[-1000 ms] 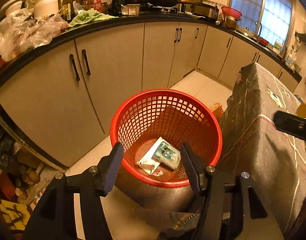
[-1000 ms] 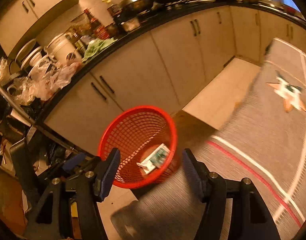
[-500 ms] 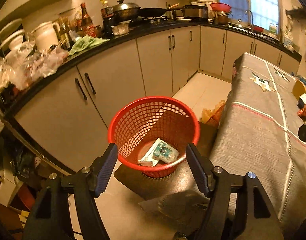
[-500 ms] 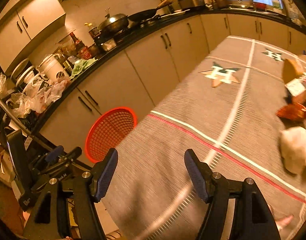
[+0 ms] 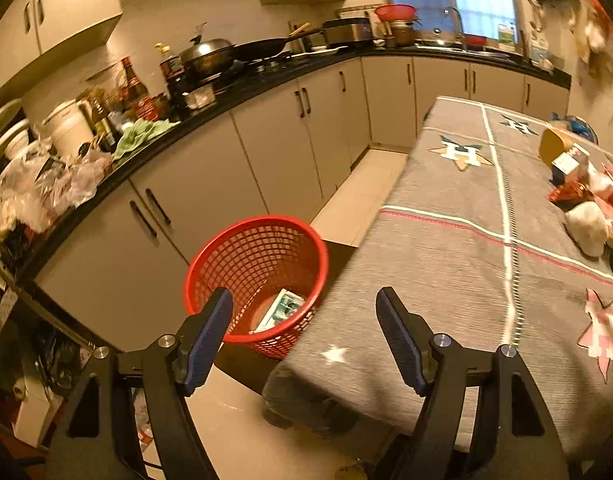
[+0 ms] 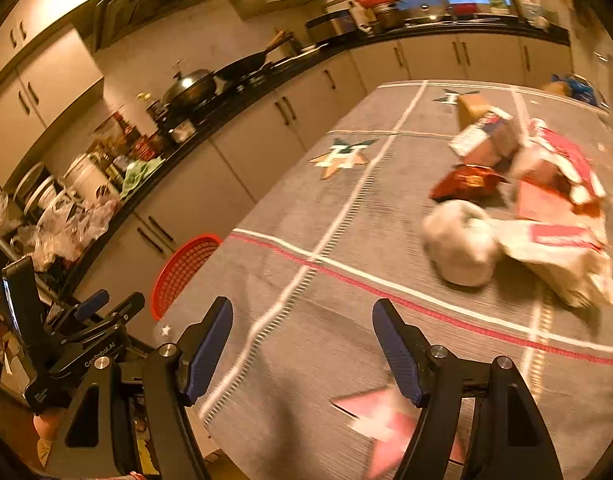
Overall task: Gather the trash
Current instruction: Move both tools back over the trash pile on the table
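A red mesh basket (image 5: 258, 256) stands on the floor by the table's near-left corner, with a green and white packet (image 5: 282, 308) inside; its rim shows in the right wrist view (image 6: 182, 268). My left gripper (image 5: 302, 316) is open and empty above the basket and the table corner. My right gripper (image 6: 302, 320) is open and empty over the grey tablecloth (image 6: 306, 352). Trash lies on the table ahead to the right: a white crumpled wad (image 6: 458, 244), a red wrapper (image 6: 466, 184), red and white packaging (image 6: 554, 204) and a carton (image 6: 486, 136). The pile also shows in the left wrist view (image 5: 586, 208).
A cluttered black counter (image 5: 226, 96) over cream cabinets (image 5: 210, 188) curves along the left and back. Tiled floor (image 5: 358, 200) runs between cabinets and table. My left gripper shows at the left in the right wrist view (image 6: 86, 336).
Both grippers have risen and swung right, away from the basket. The right view has moved from the basket to the tabletop trash pile, which is now nearer.
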The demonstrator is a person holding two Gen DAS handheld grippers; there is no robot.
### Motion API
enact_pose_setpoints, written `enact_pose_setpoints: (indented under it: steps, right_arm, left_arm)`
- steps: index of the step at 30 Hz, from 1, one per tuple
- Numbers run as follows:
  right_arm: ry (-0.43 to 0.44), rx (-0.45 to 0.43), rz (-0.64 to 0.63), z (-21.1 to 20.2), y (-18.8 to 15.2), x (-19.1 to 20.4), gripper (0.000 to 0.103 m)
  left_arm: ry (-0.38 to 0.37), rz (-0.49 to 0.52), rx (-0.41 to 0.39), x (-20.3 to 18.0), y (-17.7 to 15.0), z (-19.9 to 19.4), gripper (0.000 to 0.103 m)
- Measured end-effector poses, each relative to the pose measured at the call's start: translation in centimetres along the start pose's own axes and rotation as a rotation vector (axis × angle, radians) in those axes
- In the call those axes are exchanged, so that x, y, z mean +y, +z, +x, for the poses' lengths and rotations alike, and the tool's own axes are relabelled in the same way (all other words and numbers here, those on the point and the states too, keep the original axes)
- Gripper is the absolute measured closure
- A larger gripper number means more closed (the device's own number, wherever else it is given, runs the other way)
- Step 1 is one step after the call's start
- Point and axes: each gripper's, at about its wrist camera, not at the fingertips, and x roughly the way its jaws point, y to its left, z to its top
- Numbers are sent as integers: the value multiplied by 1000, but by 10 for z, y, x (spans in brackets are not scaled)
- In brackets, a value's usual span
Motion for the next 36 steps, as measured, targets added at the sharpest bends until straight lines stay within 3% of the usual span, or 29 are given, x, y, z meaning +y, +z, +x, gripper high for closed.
enact_pose_setpoints:
  steps: [11,19,26,36]
  right_arm:
    - [-104,-72,98,-59,-17,-73,24]
    - [-203,-102,191,-86,-21,-131,23]
    - [-275,-74,143,-73,-5,-149,23]
    - [-280,-6,89,-29,22,-162,23]
  left_arm:
    - [-106,74,11,-42,4,-8,29]
    - [-307,113,45,-86,13,-7,29]
    - [-432,183,28,-138,32,-8,29]
    - [-624,142,126,-194,61,28,29]
